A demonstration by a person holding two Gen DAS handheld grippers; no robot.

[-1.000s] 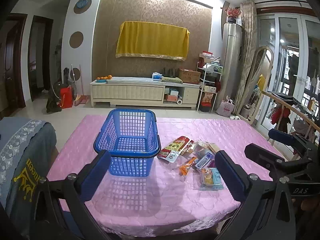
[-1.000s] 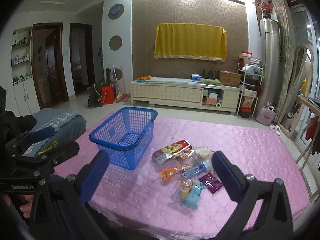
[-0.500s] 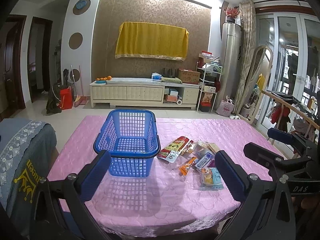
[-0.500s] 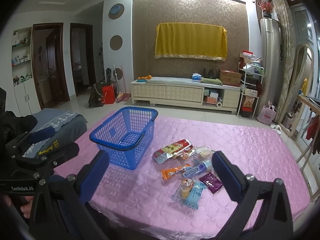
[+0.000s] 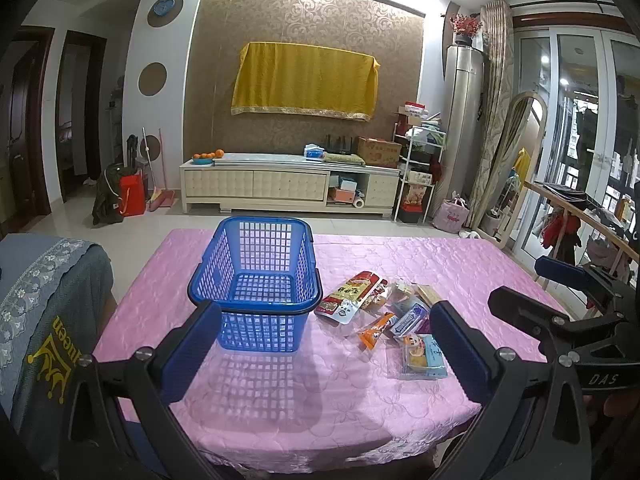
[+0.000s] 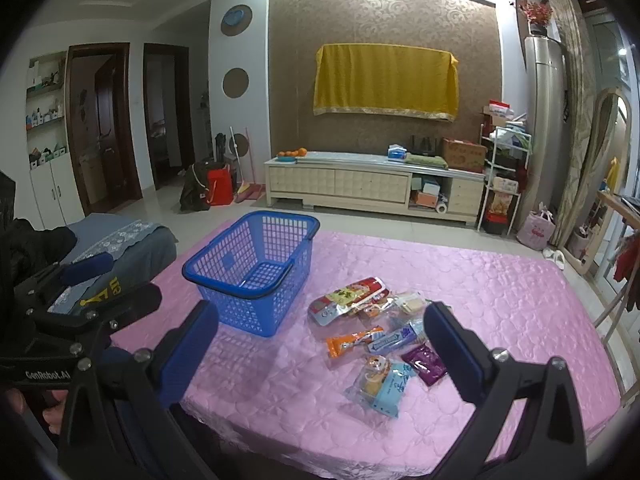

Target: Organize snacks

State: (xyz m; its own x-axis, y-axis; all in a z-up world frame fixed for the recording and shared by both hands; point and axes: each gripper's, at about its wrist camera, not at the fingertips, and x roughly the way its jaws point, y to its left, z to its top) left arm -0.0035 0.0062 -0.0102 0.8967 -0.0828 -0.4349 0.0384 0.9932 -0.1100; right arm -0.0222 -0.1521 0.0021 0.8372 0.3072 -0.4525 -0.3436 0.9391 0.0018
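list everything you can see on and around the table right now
basket: 1, blue, empty, left part of the table
tablecloth: 1, pink, covering the table
red snack pouch: 1, nearest the basket
orange snack packet: 1, middle of the pile
purple packet: 1, right edge of the pile
light blue packet: 1, nearest the camera
chair cover: 1, grey-blue, left of the table
left tool: open, empty
right tool: open, empty
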